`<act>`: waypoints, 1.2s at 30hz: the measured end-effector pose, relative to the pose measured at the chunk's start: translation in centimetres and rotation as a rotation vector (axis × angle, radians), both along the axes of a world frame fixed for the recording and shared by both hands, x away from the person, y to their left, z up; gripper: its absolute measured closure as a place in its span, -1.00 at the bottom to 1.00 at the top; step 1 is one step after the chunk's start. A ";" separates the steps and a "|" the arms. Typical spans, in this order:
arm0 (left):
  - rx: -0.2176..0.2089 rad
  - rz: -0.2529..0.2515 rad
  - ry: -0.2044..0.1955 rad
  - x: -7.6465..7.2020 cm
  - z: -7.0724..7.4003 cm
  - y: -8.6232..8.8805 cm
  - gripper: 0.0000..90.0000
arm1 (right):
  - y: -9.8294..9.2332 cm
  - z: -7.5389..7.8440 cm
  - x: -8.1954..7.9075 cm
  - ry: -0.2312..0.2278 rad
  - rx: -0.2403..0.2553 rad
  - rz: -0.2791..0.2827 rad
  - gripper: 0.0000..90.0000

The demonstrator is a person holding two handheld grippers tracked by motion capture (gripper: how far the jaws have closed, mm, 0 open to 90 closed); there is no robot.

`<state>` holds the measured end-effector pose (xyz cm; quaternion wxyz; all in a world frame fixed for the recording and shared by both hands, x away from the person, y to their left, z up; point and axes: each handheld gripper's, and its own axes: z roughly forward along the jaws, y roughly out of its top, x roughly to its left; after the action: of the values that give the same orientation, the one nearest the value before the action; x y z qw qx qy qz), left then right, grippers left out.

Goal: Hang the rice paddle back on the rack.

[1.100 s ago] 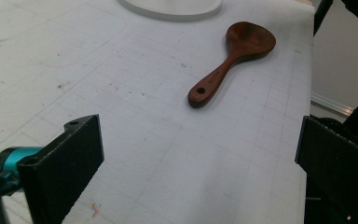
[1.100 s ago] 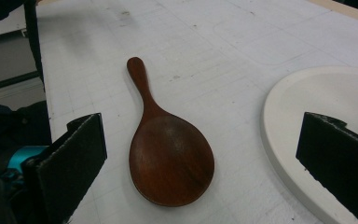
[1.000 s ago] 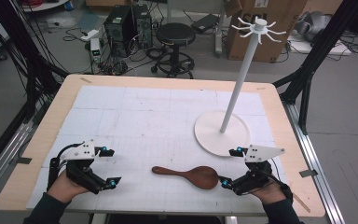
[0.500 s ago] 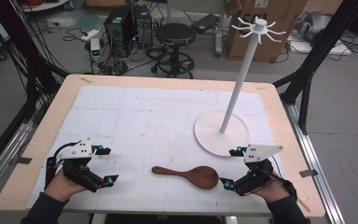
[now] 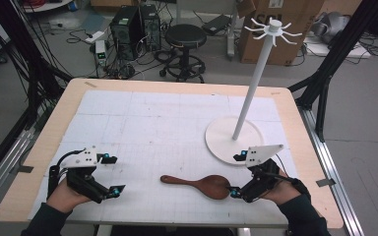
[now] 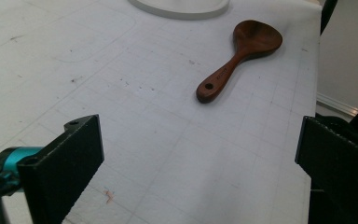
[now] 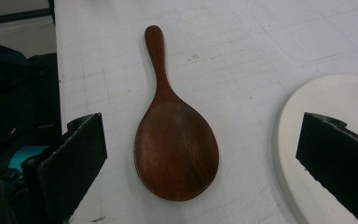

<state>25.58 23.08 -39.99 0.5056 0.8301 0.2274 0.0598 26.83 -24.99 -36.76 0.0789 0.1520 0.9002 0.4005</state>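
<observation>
A dark wooden spoon (image 5: 202, 184) lies flat on the white mat near the front edge, its handle pointing left. My right gripper (image 5: 236, 175) is open just right of the bowl. In the right gripper view the spoon (image 7: 175, 144) lies between the spread jaws of that gripper (image 7: 200, 158), bowl nearest, untouched. My left gripper (image 5: 114, 173) is open at the front left, well apart from the handle. The left gripper view, taken from that gripper (image 6: 196, 158), has the spoon (image 6: 242, 51) farther off, its handle end with a hole nearest.
A white stand with a tall pole (image 5: 253, 83) topped by hooks rises from a round base (image 5: 221, 142) at the right, just behind my right gripper. The base (image 7: 326, 95) is also near the right jaw. The table's front edge (image 5: 177, 223) is near both hands.
Both grippers have drifted slightly left, so the right one sits a little closer to the spoon's bowl. The spoon has not moved and both grippers stay open.
</observation>
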 end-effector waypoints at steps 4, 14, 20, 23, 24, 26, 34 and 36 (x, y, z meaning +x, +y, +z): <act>0.010 -0.004 -0.004 0.1 0.0 0.0 -0.96 | 0.8 0.0 0.3 0.013 -0.035 0.046 -0.99; 0.002 -0.004 0.000 0.0 0.0 0.0 -0.96 | 2.7 0.2 0.9 0.039 -0.126 0.095 -0.99; 0.008 -0.006 -0.001 0.0 0.0 0.0 -0.96 | 3.6 0.1 1.2 0.110 -0.191 0.165 -0.99; 0.004 -0.001 -0.002 0.0 0.0 0.1 -0.96 | 3.9 0.0 1.4 0.128 -0.207 0.191 -0.99; 0.005 -0.003 -0.002 0.0 0.0 0.1 -0.96 | 4.0 0.0 1.4 0.133 -0.215 0.194 -0.99; 0.005 -0.002 -0.002 0.0 0.0 0.1 -0.96 | 4.2 0.1 1.5 0.137 -0.234 0.201 -0.99; 0.006 -0.006 -0.001 0.0 0.0 0.1 -0.96 | 5.8 0.5 1.7 0.147 -0.308 0.231 -0.99; 0.008 -0.011 -0.002 0.0 0.1 0.0 -0.96 | 6.3 0.5 1.8 0.148 -0.329 0.234 -0.99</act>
<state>25.56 23.07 -39.90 0.5030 0.8332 0.2224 0.0586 28.61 -18.66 -36.23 -0.0108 0.0606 0.9682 0.2424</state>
